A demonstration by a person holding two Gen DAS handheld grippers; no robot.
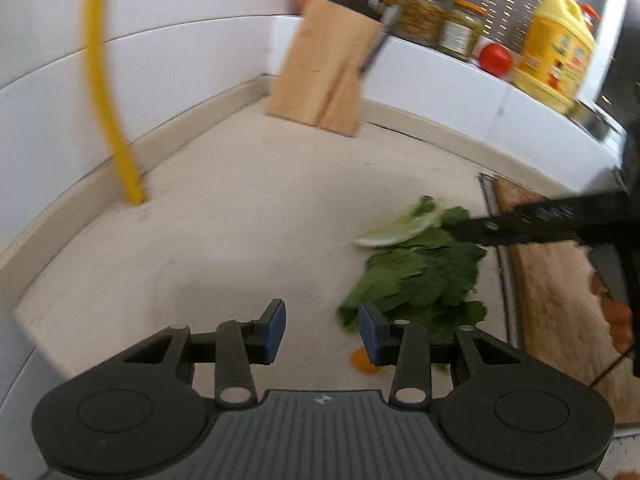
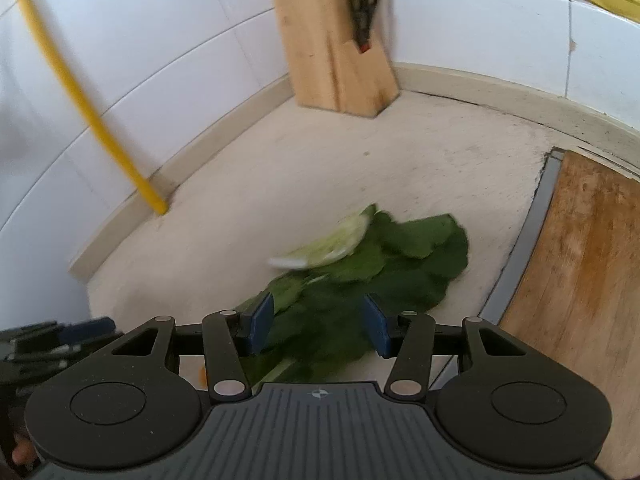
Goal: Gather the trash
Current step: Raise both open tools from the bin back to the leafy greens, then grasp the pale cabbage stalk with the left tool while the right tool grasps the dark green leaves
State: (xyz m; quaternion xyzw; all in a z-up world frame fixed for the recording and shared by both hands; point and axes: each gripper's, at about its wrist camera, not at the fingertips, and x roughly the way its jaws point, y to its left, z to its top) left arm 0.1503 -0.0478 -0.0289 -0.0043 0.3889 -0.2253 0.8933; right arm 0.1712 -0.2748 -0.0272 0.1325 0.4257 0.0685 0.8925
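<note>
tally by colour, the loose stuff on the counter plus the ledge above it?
Green: 1, leaf pile
Pale green-white: 1, stalk piece on the pile
Orange: 1, scrap
Wood: 2, knife block, cutting board
Red: 1, tomato
Yellow: 1, jug
Glass: 2, jars
Total: 9

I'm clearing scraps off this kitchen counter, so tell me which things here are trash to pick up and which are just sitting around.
Trash to collect:
- green leaves
- pale cabbage piece
- small orange scrap

Just lying about:
- knife block
- cutting board
- yellow pipe
- jars, yellow bottle and tomato on the ledge
</note>
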